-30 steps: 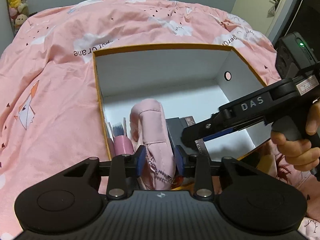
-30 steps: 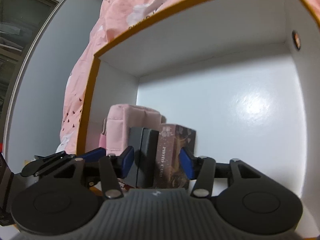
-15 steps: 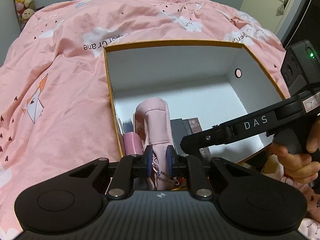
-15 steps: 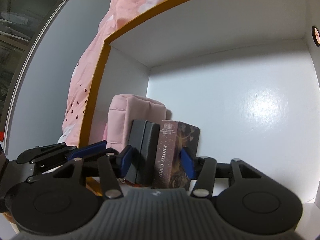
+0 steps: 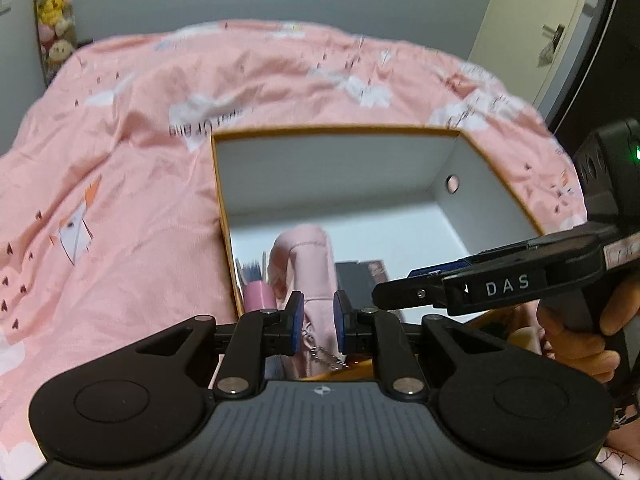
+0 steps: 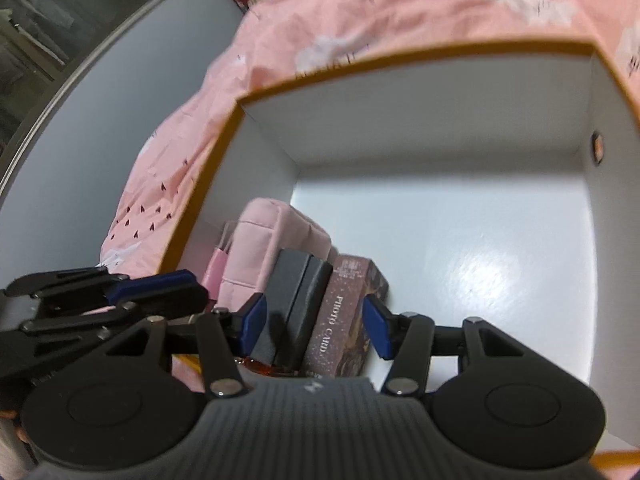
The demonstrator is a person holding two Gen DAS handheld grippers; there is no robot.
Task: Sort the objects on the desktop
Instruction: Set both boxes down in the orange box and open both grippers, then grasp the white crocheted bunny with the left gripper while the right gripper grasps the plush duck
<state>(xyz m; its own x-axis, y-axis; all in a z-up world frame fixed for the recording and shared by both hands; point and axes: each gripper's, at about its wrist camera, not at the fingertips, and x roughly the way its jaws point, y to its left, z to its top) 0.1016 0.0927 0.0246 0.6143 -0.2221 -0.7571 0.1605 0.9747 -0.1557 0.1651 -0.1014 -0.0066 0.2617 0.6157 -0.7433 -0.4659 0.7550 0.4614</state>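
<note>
Left gripper [image 5: 317, 326] has just closed, pinching the pink pouch [image 5: 306, 264] standing in the orange-rimmed box [image 5: 336, 130]; right gripper [image 6: 313, 330] gapes around the dark boxes [image 6: 296, 300], unclamped, so squeeze squarely before lifting.

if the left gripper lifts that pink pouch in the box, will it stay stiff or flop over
Probably soft: the pink pouch looks padded and dented where the left gripper pinches it. It may sag, with its bead chain swinging. It looks light for its size.

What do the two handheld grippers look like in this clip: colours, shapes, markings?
Both are black: ribbed housing, two round discs, hinged linkage arms with silver pivots, blue pads on the fingers. The right gripper reads "DAS" in white, with a green light. The left gripper bears a small round logo.
</note>
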